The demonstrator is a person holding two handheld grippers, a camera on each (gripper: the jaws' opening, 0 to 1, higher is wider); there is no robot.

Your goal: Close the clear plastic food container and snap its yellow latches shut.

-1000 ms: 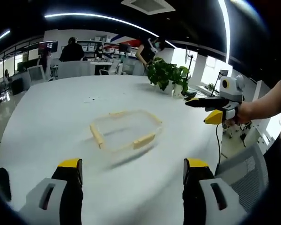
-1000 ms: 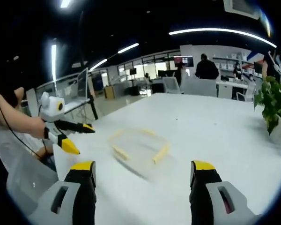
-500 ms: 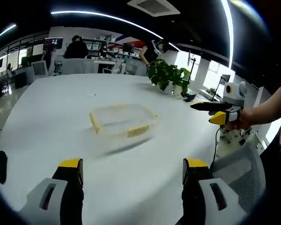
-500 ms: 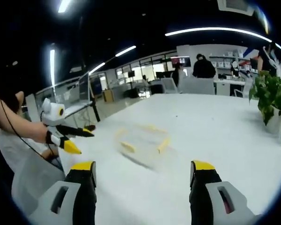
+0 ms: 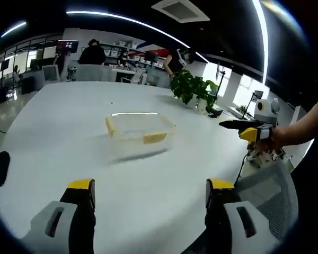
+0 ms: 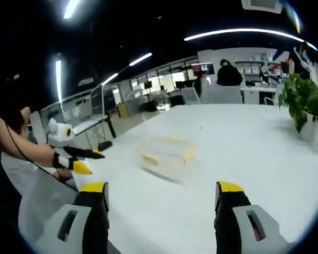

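The clear plastic food container with yellow latches [image 5: 140, 129] [image 6: 167, 153] sits farther off on the white table [image 5: 58, 132] than a second ago, as both views have drawn back. The left tool [image 5: 147, 191] and right tool [image 6: 162, 195] stay spread wide, holding nothing.

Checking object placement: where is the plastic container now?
The container sits on the white table, ahead of both open grippers, with the potted plant beyond it in the left gripper view.

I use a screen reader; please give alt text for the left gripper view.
A clear container with yellow latches sits on a white table, beyond the open left gripper. The right gripper hovers at right, near a plant.
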